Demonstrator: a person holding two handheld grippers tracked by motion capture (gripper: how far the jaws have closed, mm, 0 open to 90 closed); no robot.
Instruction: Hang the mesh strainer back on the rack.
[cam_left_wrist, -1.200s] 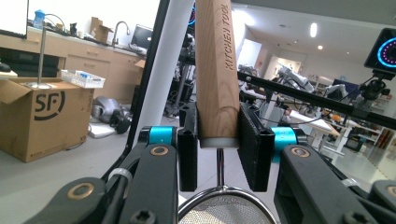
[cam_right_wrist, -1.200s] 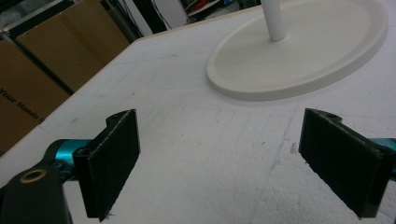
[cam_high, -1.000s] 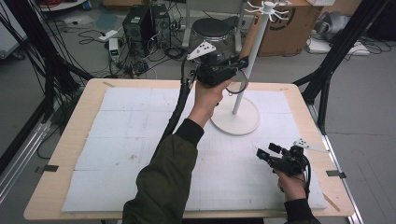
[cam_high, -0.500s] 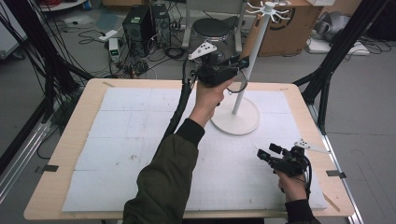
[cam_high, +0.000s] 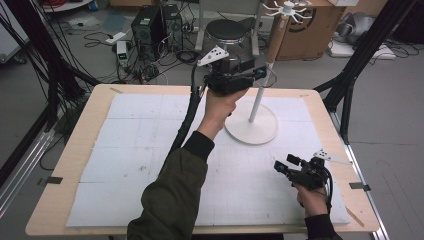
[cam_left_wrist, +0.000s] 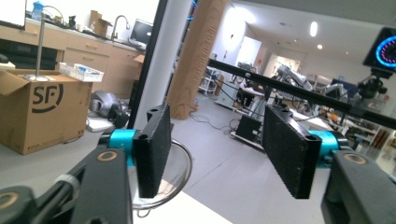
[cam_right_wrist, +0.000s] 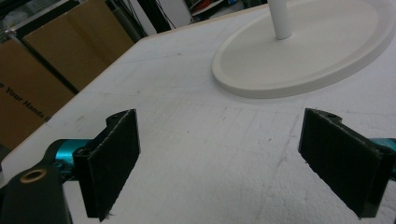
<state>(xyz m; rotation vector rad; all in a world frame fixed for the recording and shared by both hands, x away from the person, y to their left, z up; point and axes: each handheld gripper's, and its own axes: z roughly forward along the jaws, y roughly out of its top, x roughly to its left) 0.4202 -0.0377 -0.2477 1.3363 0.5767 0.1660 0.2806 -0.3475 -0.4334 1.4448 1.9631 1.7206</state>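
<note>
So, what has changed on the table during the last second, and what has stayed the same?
Very little changed. The left gripper, raised beside the pole of the white stand, shifted only slightly and remains open, holding nothing. The right gripper stayed low over the white mat near the front right corner, also open and empty. The stand did not move.

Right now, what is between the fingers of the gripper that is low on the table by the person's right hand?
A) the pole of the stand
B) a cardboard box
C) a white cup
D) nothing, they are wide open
D: in the right gripper view the right gripper has its two black fingers spread far apart with bare white table cover between them, and the white stand sits farther off, untouched.
</note>
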